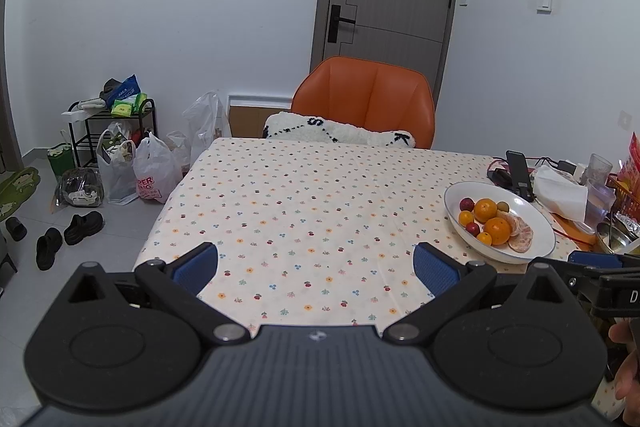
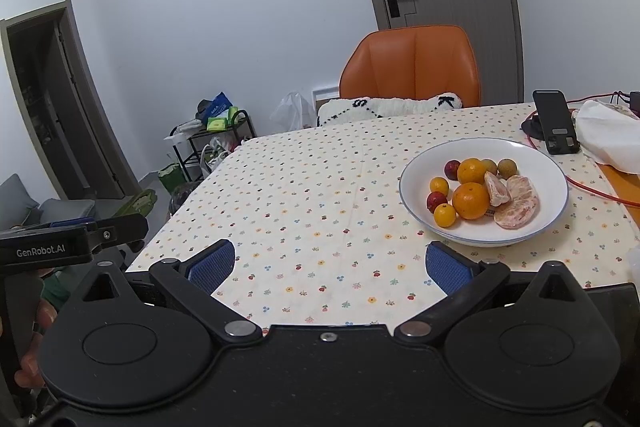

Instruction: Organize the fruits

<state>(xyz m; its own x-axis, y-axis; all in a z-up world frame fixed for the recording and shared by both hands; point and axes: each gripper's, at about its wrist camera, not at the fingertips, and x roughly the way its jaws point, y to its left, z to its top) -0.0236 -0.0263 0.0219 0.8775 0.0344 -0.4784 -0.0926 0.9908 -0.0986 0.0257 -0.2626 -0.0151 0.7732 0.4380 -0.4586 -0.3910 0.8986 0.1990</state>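
A white bowl [image 2: 532,155] [image 1: 532,211] with a blue rim stands on the patterned tablecloth [image 2: 320,195] at the right. It holds two oranges [image 2: 471,200], small kumquats [image 2: 445,215], dark red fruits [image 2: 435,200], brownish longans [image 2: 507,167] and peeled citrus pieces [image 2: 518,205]. My right gripper [image 2: 328,265] is open over the cloth, left of and in front of the bowl, nothing between its blue pads [image 2: 448,267]. My left gripper [image 1: 316,265] is open too, over bare cloth well left of the bowl. The right gripper's side shows at the left wrist view's right edge.
An orange chair [image 1: 368,95] with a white fluffy cushion [image 1: 340,129] stands behind the table. A black phone stand [image 2: 554,121], red cable, white tissue [image 2: 608,135], glass and metal items crowd the table's right side. Bags [image 1: 152,171], a rack and shoes [image 1: 82,227] lie on the floor left.
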